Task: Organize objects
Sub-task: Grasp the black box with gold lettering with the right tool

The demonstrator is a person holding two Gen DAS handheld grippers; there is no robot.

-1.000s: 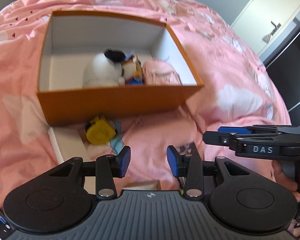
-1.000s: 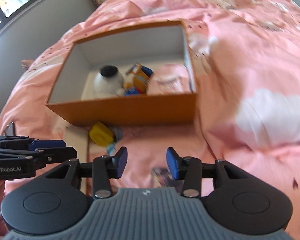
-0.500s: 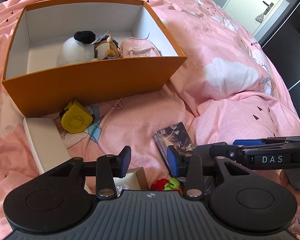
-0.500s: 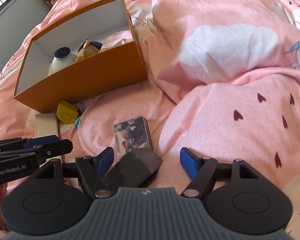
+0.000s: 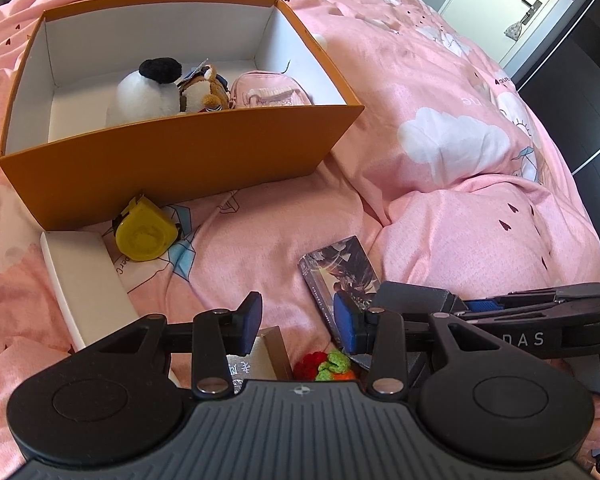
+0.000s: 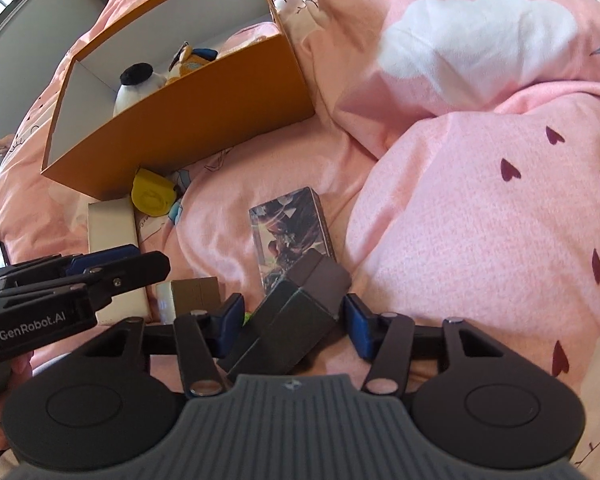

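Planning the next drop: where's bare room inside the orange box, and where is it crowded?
Free: the orange box floor left of the panda plush, and the strip behind the toys along the back wall. Crowded: the right front corner, where panda, small brown plush and pink pouch sit packed side by side.

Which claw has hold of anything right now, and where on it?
Neither yet. The right claw is closing around the dark box, pads flanking its sides; the left claw is open, empty.

Crowded foreground, open box half
Left half of the orange box (image 5: pixel 172 168) lies free; card pack (image 6: pixel 292 236) and yellow tape measure (image 5: pixel 144 232) block the bedspread before it.
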